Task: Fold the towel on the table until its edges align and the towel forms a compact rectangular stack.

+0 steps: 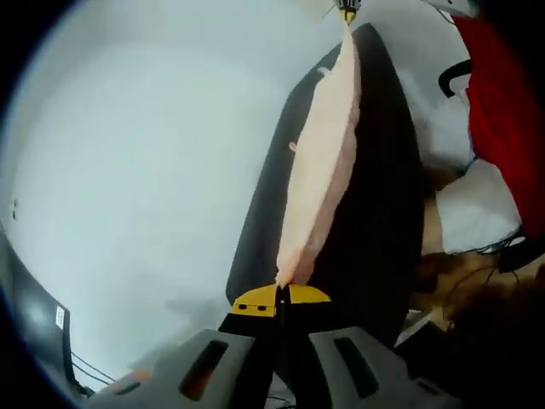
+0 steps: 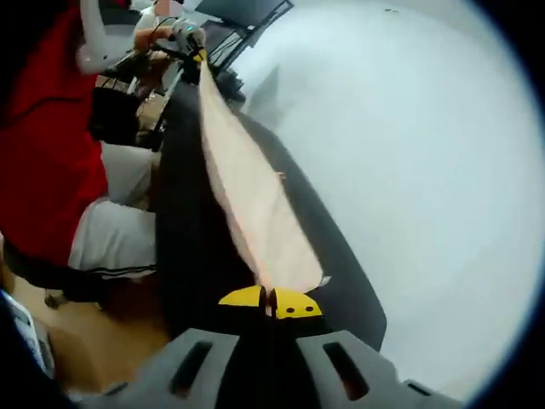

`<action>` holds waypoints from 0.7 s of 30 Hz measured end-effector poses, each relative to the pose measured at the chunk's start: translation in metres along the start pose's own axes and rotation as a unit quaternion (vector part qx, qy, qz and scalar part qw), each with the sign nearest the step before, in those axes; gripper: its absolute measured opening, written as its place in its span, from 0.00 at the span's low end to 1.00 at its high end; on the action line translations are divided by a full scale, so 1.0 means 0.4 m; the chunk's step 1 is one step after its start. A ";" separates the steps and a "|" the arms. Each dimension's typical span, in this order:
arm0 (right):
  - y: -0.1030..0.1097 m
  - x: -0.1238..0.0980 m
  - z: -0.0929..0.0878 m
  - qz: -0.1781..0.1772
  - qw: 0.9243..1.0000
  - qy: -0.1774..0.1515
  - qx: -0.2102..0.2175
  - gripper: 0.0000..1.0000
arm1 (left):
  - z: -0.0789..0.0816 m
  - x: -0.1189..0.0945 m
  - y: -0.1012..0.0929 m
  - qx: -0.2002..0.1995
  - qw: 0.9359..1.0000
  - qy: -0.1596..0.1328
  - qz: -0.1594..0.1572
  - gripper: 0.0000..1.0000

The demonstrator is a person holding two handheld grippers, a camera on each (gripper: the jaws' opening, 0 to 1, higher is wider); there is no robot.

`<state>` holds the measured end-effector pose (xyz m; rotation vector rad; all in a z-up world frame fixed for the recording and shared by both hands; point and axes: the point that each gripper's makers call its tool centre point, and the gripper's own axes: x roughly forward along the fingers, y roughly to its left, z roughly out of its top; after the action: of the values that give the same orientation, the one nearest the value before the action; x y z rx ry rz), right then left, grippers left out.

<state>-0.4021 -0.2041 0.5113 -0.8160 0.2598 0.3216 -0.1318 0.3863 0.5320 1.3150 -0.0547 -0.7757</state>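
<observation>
A pale pink towel (image 1: 322, 162) hangs stretched in the air between my two grippers, above a dark table (image 1: 383, 196). My left gripper (image 1: 280, 298) is shut on one end of it, yellow tips pinched together. At the towel's far end in this view the other gripper (image 1: 347, 12) holds the opposite edge. In the right gripper view the towel (image 2: 251, 204) runs from my right gripper (image 2: 269, 302), shut on its near corner, up to the left gripper (image 2: 194, 53) at the far end. The dark table (image 2: 192, 247) lies under it.
A person in a red top (image 2: 43, 145) and white trousers (image 2: 115, 239) sits beside the table. A white wall (image 1: 145, 170) lies behind the table. A wooden floor (image 2: 94, 341), cables (image 1: 477, 281) and a dark monitor edge (image 1: 34, 324) show at the sides.
</observation>
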 end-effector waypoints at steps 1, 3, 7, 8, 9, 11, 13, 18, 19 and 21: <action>-0.039 0.030 0.002 -0.005 1.000 0.000 -0.003 0.00 | -0.003 0.032 0.015 0.019 1.000 0.012 0.001 0.00; -0.092 0.075 -0.003 -0.008 1.000 0.002 0.021 0.00 | -0.017 0.101 0.039 0.032 0.999 0.038 -0.009 0.00; -0.188 0.195 -0.071 -0.007 0.998 0.056 0.025 0.00 | -0.049 0.244 0.085 0.040 0.997 0.057 -0.025 0.00; -0.208 0.226 -0.090 -0.008 0.997 0.069 0.026 0.00 | -0.058 0.285 0.098 0.038 0.997 0.060 -0.030 0.00; -0.216 0.256 -0.110 -0.002 0.996 0.085 0.031 0.00 | -0.062 0.306 0.102 0.036 0.997 0.061 -0.034 0.00; -0.229 0.316 -0.147 0.011 0.993 0.107 0.038 0.00 | -0.073 0.363 0.117 0.027 0.997 0.066 -0.040 0.00; -0.247 0.383 -0.184 0.011 0.991 0.129 0.034 0.00 | -0.080 0.417 0.118 0.017 0.996 0.071 -0.052 0.00; -0.240 0.485 -0.268 0.022 0.984 0.174 0.029 0.00 | -0.109 0.530 0.087 0.007 0.993 0.089 -0.076 0.00; -0.225 0.494 -0.276 0.035 0.984 0.176 0.011 0.00 | -0.113 0.537 0.066 0.022 0.991 0.092 -0.091 0.00; -0.206 0.499 -0.282 0.036 0.985 0.171 0.005 0.00 | -0.117 0.531 0.039 0.037 0.991 0.088 -0.096 0.00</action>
<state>-0.1988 -0.3052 0.4226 -0.8517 0.6129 0.2464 0.0564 0.3123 0.4510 1.4702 0.1869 -0.8227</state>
